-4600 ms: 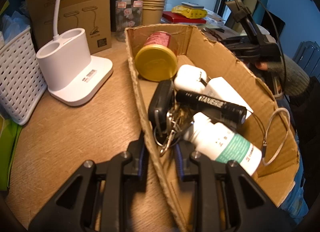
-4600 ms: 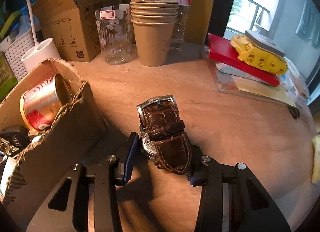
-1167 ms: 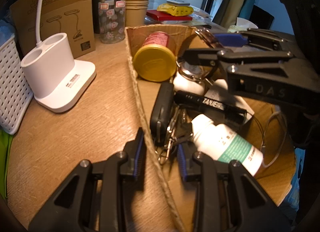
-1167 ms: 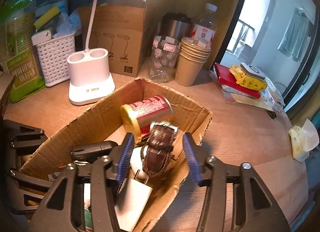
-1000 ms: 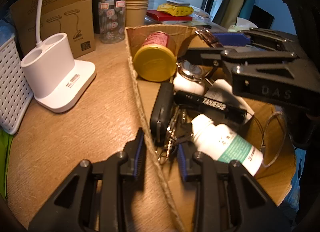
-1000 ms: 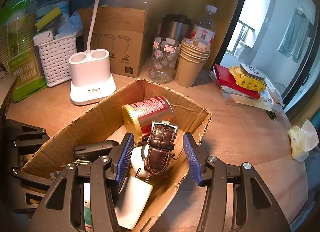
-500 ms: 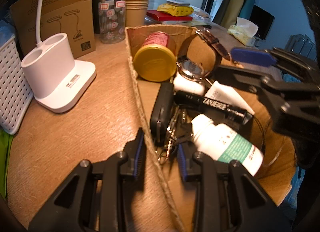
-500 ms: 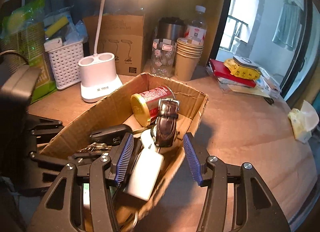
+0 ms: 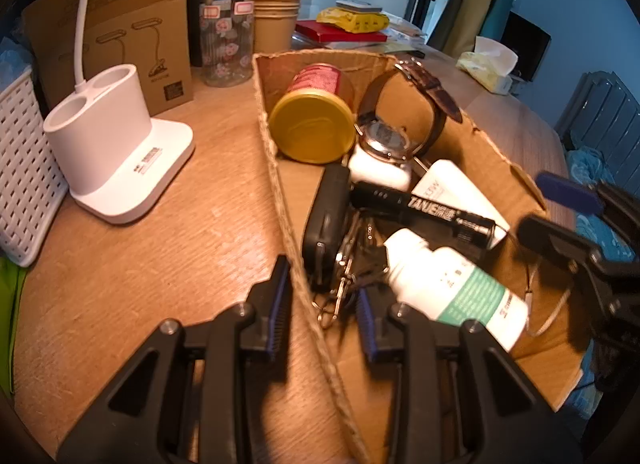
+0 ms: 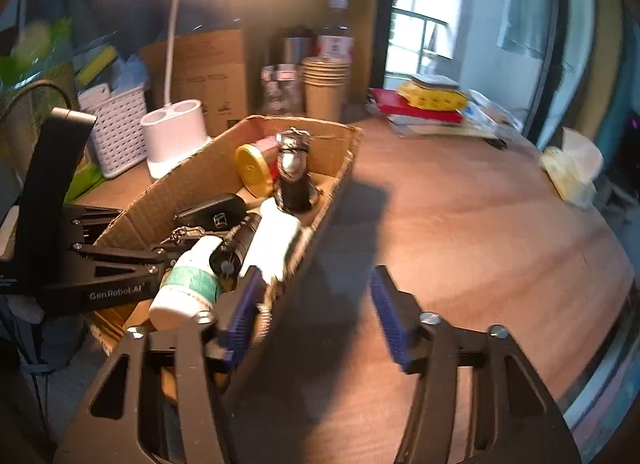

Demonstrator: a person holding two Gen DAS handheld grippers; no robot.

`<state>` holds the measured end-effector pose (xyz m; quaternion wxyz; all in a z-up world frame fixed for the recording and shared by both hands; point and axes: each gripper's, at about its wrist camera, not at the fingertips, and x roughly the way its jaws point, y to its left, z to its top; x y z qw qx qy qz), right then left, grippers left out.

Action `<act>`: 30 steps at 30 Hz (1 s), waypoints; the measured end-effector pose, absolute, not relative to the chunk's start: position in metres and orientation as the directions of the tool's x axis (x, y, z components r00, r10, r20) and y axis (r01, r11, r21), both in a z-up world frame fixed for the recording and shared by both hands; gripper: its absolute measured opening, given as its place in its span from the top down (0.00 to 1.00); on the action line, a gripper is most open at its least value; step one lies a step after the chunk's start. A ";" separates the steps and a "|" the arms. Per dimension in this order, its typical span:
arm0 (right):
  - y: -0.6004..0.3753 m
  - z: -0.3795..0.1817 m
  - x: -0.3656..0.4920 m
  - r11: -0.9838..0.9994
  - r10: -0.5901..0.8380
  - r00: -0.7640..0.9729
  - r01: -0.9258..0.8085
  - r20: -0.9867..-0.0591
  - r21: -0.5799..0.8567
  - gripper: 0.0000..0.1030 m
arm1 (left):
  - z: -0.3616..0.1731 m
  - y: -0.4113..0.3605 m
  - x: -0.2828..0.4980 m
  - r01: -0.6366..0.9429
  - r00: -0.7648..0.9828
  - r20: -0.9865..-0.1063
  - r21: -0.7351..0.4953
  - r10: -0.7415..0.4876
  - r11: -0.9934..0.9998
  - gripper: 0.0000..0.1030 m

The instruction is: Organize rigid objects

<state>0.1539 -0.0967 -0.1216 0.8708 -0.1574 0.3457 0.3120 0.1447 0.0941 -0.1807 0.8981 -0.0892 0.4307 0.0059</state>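
Left gripper (image 9: 322, 300) pinched the cardboard box's (image 9: 500, 159) near wall; right gripper (image 10: 314, 308), jaws just opened and empty, sat outside the right edge, wristwatch (image 10: 294, 173) standing strap-upright at the far end.

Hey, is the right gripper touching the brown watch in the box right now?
Apart. The right wrist view shows the right gripper open and empty over the table, jaws just widened, while the watch stands far ahead inside the cardboard box.
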 end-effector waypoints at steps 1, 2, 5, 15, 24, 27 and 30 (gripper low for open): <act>-0.100 -0.121 0.152 0.763 0.441 0.565 -0.646 -0.697 -0.042 0.38 | -0.181 0.094 0.145 -0.089 0.629 -0.775 -0.154 -0.064 0.984 0.68; -0.104 -0.121 0.149 0.773 0.444 0.567 -0.634 -0.694 -0.023 0.38 | -0.181 0.094 0.145 -0.091 0.630 -0.774 -0.152 -0.061 0.984 0.66; -0.110 -0.119 0.141 0.786 0.454 0.567 -0.618 -0.687 0.009 0.38 | -0.180 0.095 0.143 -0.118 0.631 -0.775 -0.138 -0.034 0.983 0.55; -0.134 -0.099 0.132 0.844 0.410 0.614 -0.536 -0.674 0.025 0.38 | -0.156 0.092 0.122 -0.247 0.656 -0.733 0.016 0.180 0.969 0.23; -0.155 -0.070 0.116 0.875 0.377 0.671 -0.485 -0.638 0.007 0.37 | -0.108 0.102 0.090 -0.333 0.732 -0.639 -0.034 0.236 0.942 0.10; -0.159 -0.055 0.106 0.878 0.376 0.699 -0.479 -0.608 -0.007 0.34 | -0.088 0.097 0.079 -0.302 0.770 -0.606 -0.071 0.199 0.951 0.09; -0.163 -0.041 0.093 0.877 0.390 0.731 -0.480 -0.559 -0.015 0.28 | -0.067 0.085 0.067 -0.263 0.812 -0.555 -0.069 0.182 0.962 0.08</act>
